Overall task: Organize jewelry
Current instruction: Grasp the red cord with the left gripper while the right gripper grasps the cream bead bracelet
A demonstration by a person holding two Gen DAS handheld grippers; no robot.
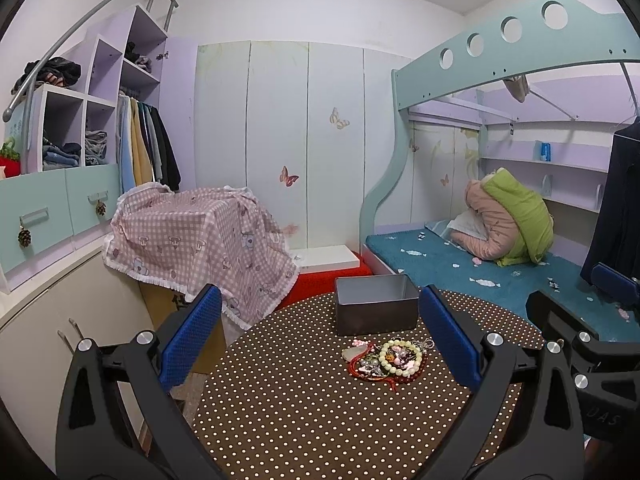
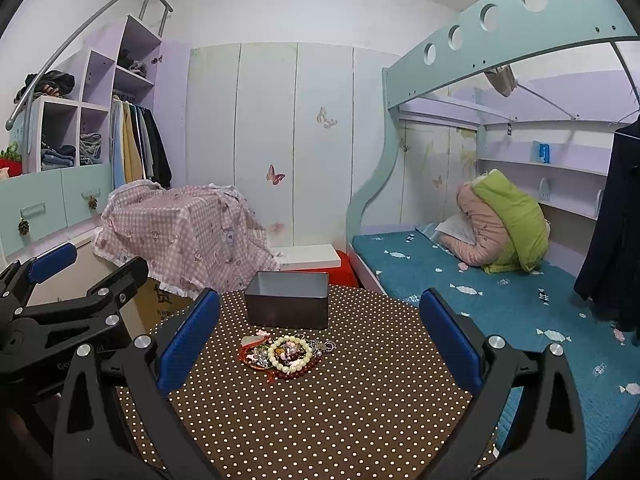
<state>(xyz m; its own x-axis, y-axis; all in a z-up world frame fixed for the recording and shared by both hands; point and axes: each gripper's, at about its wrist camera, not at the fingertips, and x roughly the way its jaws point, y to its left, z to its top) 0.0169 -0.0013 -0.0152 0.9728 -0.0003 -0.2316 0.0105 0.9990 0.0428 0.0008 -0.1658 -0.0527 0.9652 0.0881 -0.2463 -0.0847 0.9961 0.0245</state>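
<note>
A heap of jewelry point(image 1: 386, 360) point(image 2: 286, 354) lies on the round dotted table point(image 1: 312, 408) point(image 2: 340, 400): a pale bead bracelet point(image 1: 400, 357) point(image 2: 289, 355), dark red beads, red cord and small charms. Just behind it stands an open grey metal tin point(image 1: 376, 309) point(image 2: 287, 304), its inside unseen. My left gripper point(image 1: 320, 340) hovers open above the table, the heap between its fingers and toward the right one. My right gripper point(image 2: 320, 338) is open too, the heap left of its centre. Neither holds anything. The other gripper shows at each view's edge.
A box draped in pink checked cloth point(image 1: 200, 236) point(image 2: 184, 232) stands left behind the table. A red stool point(image 1: 324, 280) with a white board sits beyond. The bunk bed with teal mattress point(image 1: 500, 272) point(image 2: 480, 280) runs along the right. Cabinets and drawers point(image 1: 48, 216) line the left.
</note>
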